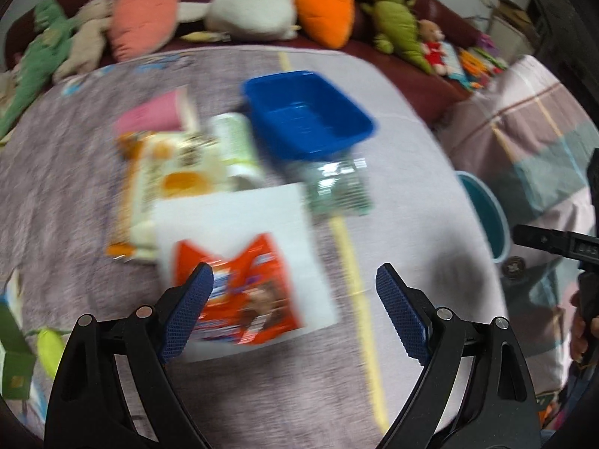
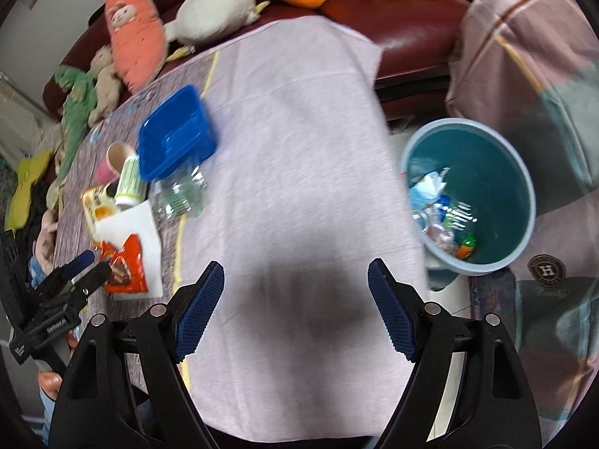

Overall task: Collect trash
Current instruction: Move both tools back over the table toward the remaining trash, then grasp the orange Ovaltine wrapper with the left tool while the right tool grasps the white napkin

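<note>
A broad stretch of pale pink cloth (image 2: 299,172) is lying bare on the bench under the right hand-held gripper (image 2: 295,307), running to the edge where the round teal bin (image 2: 524,202) is sitting with crumpled wrappers inside. The left hand-held gripper (image 1: 295,310) is hovering spread wide, its left ribbed blue pad overlapping the glossy orange snack wrapper (image 1: 254,299) on a white paper sheet (image 1: 232,217); contact is unclear through blur. The right one is gaping too, holding nothing, while a blue plastic tray (image 1: 310,112), crinkled clear bottle (image 1: 337,187) and paper cups (image 1: 236,142) are clustering beyond.

Glossy orange foil wrapper (image 1: 247,299), matt white paper sheet (image 1: 232,217), shiny blue plastic tub (image 1: 310,116), clear crinkled plastic bottle (image 1: 337,183), soft cloth-covered worktop (image 2: 299,149), glossy leather sofa (image 2: 408,48)
</note>
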A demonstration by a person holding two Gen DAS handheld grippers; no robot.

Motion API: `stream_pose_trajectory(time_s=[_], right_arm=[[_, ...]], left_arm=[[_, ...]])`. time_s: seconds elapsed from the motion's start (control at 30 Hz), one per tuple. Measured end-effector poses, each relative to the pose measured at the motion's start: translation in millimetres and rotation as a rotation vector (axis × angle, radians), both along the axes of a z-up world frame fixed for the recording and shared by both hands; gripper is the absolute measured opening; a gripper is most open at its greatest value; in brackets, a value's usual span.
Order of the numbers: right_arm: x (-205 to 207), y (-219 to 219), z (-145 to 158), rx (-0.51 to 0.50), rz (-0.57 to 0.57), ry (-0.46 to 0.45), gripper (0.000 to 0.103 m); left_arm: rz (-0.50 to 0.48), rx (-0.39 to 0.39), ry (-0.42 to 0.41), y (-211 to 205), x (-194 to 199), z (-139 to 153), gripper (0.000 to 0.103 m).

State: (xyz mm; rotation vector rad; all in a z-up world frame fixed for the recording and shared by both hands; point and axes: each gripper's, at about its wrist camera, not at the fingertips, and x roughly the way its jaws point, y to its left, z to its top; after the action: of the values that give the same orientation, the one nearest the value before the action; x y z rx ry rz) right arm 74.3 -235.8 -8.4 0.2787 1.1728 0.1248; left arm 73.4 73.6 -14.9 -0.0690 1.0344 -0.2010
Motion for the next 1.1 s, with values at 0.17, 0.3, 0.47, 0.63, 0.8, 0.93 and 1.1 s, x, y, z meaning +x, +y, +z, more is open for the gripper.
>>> stream_pose_trajectory(time_s=[0.17, 0.3, 0.47, 0.63, 0.8, 0.93, 1.1], right_arm=[[2, 24, -12, 0.005, 0.033, 0.028, 0.076], [5, 38, -20, 0.009, 0.051, 0.049, 0.076], [8, 50, -29, 0.012, 0.070, 0.068, 0.076], [13, 54, -36, 0.013, 0.079, 0.087, 0.076], [17, 60, -40, 0.006, 0.089, 0.101, 0.076], [19, 71, -40, 0.000, 0.108, 0.105, 0.076], [18, 98, -39, -0.010, 0.164, 0.102, 0.076]], left_arm=[[0.057, -0.001, 0.038, 29, -4, -17, 0.090], [0.056, 0.009, 0.060, 29, -3, -29, 0.090], [0.061, 0.036, 0.082, 25, 3, -44, 0.090], [0.069, 0.014, 0.103, 27, 9, -57, 0.089], [0.061, -0.008, 0.077, 28, 7, -57, 0.064], [0.055, -0.039, 0.058, 32, 1, -52, 0.038], [0.042, -0.111, 0.032, 51, -10, -35, 0.035]])
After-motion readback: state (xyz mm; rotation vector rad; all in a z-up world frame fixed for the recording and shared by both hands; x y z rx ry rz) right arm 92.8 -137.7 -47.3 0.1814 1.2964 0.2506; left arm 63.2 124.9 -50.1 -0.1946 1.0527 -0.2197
